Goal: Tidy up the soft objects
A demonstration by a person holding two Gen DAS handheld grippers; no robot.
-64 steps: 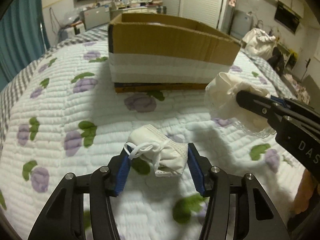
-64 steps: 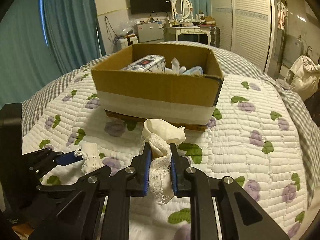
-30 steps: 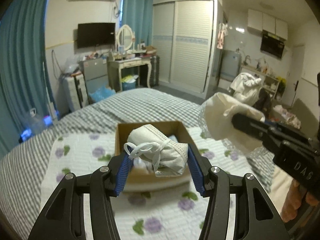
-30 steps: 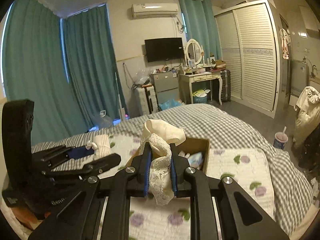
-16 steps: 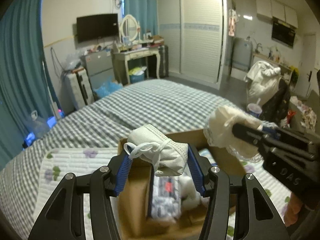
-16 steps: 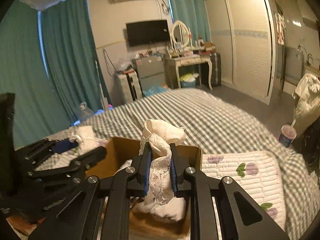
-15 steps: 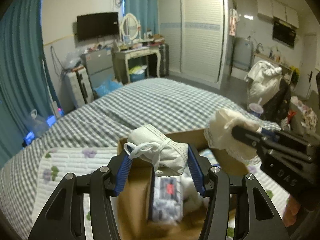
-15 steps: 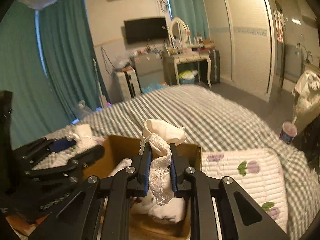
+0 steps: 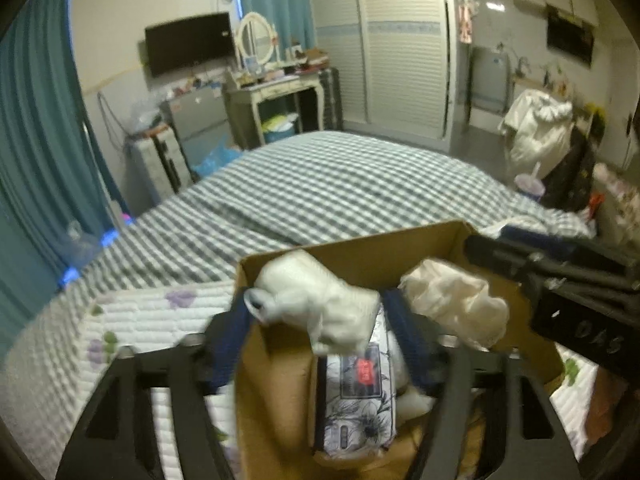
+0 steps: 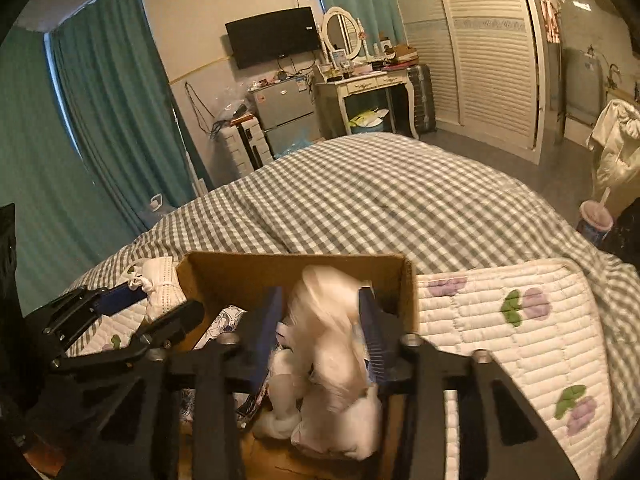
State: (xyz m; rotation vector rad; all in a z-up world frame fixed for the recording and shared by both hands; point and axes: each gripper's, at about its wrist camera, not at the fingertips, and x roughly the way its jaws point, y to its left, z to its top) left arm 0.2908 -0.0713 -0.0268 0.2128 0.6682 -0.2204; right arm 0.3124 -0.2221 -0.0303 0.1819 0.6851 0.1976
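Both hand-held grippers hovered above the open cardboard box point(image 9: 420, 248) on the bed point(image 9: 340, 188). The left hand-held gripper point(image 9: 320, 320) had its jaws spread wide, and the white face mask point(image 9: 316, 304) sat blurred between them, apparently loose and dropping toward the box just below and ahead of the fingertips. The right hand-held gripper point(image 10: 320, 320) likewise stood with jaws apart; the cream lace cloth point(image 10: 332, 344) hung smeared between them, touching neither pad clearly, its lower end already down among the white soft items in the box. A printed tissue pack point(image 9: 356, 396) lay in the box directly under the left hand-held gripper.

The step in hand looked like the release. To do it well, each hand-held gripper should be kept over the box interior, away from the cardboard walls, with jaws wide until the fabric falls clear. The mask's ear loops could snag on a pad, so a straight lift upward would be safer than a sideways pull.
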